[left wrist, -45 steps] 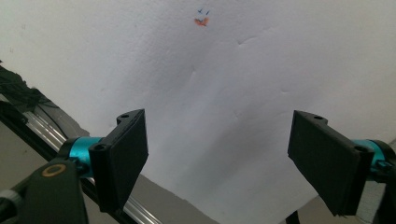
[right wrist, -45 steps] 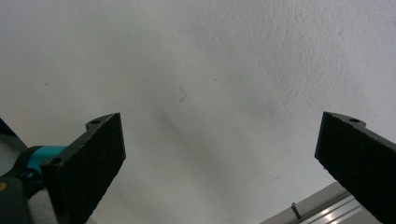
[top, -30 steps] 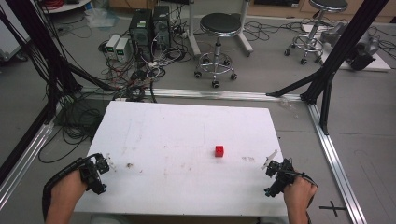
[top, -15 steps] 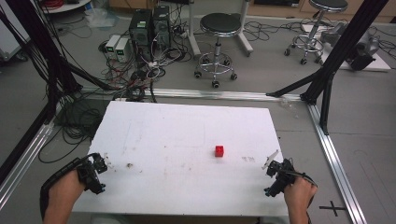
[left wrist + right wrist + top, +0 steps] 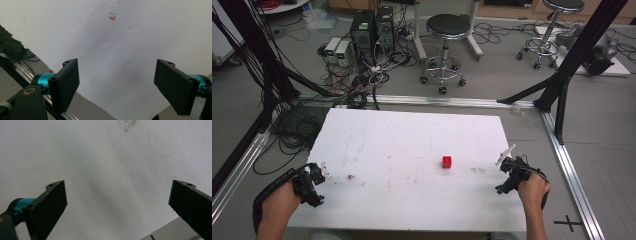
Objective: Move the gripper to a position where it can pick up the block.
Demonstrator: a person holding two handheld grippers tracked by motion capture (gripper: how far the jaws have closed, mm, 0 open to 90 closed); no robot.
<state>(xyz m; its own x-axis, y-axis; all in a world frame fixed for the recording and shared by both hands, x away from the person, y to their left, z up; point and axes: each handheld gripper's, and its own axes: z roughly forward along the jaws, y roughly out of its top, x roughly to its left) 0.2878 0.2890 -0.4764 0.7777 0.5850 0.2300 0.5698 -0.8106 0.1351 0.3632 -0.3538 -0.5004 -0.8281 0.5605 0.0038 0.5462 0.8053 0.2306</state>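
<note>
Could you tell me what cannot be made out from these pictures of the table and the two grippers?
- Red cube: high view, too small to tell its material or any marking.
- Brown smudge on the white table: high view, too small to identify.
- Right gripper: right gripper view, jaws wide apart, the right jaw cut off by the edge.
- Left gripper: left gripper view, body cut off at the bottom edge.
- Orange mark: left gripper view, too small to read.

Even, soft light throughout; the right gripper view is dimmer and blurred.
</note>
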